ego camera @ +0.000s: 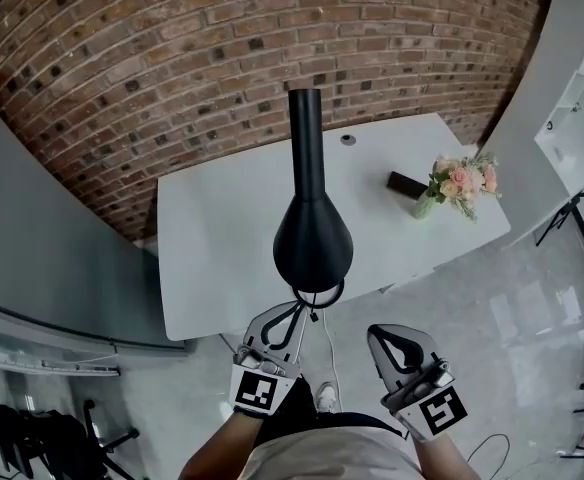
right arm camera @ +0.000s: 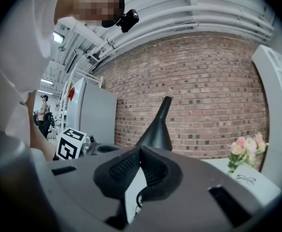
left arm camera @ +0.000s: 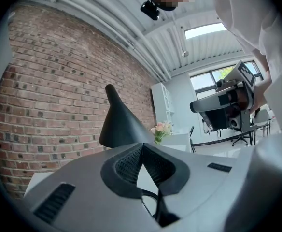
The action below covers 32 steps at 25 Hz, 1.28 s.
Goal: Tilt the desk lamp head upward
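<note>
A black desk lamp stands on the white table point(ego camera: 222, 248); its cone-shaped head point(ego camera: 312, 240) faces toward me and its straight neck point(ego camera: 305, 128) runs back toward the wall. My left gripper point(ego camera: 294, 310) is shut and empty, with its tips just below the head's near rim; I cannot tell whether they touch it. My right gripper point(ego camera: 377, 334) is also shut and empty, lower right of the head and apart from it. The lamp head point(left arm camera: 119, 124) rises beyond the left gripper point(left arm camera: 142, 146) in its own view, and the lamp head point(right arm camera: 158, 127) shows likewise past the right gripper point(right arm camera: 140, 151).
A small vase of pink flowers point(ego camera: 459, 183) and a flat black object point(ego camera: 405, 182) sit at the table's right end. A brick wall point(ego camera: 222, 58) lies behind. A thin cord point(ego camera: 327, 343) drops from the lamp off the near table edge.
</note>
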Each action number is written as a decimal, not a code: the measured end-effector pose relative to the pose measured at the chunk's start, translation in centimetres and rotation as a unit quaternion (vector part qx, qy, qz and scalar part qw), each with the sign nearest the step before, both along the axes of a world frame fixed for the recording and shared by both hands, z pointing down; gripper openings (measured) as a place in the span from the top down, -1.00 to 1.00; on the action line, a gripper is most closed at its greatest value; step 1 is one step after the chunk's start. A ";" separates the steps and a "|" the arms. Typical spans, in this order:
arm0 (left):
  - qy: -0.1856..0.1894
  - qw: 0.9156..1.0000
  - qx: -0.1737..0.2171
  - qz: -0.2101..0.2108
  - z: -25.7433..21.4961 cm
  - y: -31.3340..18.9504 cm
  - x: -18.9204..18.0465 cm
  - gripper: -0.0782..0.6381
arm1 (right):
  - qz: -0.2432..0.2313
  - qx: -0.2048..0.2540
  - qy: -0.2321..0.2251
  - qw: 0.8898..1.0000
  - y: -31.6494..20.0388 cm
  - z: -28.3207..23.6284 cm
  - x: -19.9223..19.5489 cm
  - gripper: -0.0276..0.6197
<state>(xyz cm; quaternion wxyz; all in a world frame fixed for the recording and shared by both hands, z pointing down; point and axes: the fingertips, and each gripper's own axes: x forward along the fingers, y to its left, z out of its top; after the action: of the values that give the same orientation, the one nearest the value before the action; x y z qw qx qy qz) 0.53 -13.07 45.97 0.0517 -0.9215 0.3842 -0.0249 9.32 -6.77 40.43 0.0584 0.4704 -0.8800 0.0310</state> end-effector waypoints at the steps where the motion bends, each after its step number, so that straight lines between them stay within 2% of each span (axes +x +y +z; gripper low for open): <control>1: -0.004 1.000 0.000 0.005 0.3 -0.1 0.3 0.76 | 0.003 -0.002 0.000 1.000 -0.1 0.0 0.1 0.87; 5: -0.016 1.000 0.001 0.021 1.3 -0.5 0.8 0.76 | 0.009 -0.008 0.005 1.000 -0.6 0.3 0.1 0.87; 17: 0.003 0.999 -0.014 0.035 2.4 -2.6 1.2 0.76 | 0.014 -0.016 0.019 1.000 -2.5 0.2 -0.8 0.87; 32: 0.028 0.998 -0.007 0.058 2.0 -5.1 2.1 0.76 | 0.037 -0.018 0.025 0.999 -4.9 0.1 -0.6 0.87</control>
<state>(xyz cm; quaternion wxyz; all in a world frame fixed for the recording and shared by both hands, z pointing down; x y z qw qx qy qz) 2.63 -18.16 47.94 0.0356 -0.9428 0.3315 0.0010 8.73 -11.62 40.49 0.0877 0.5021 -0.8595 0.0376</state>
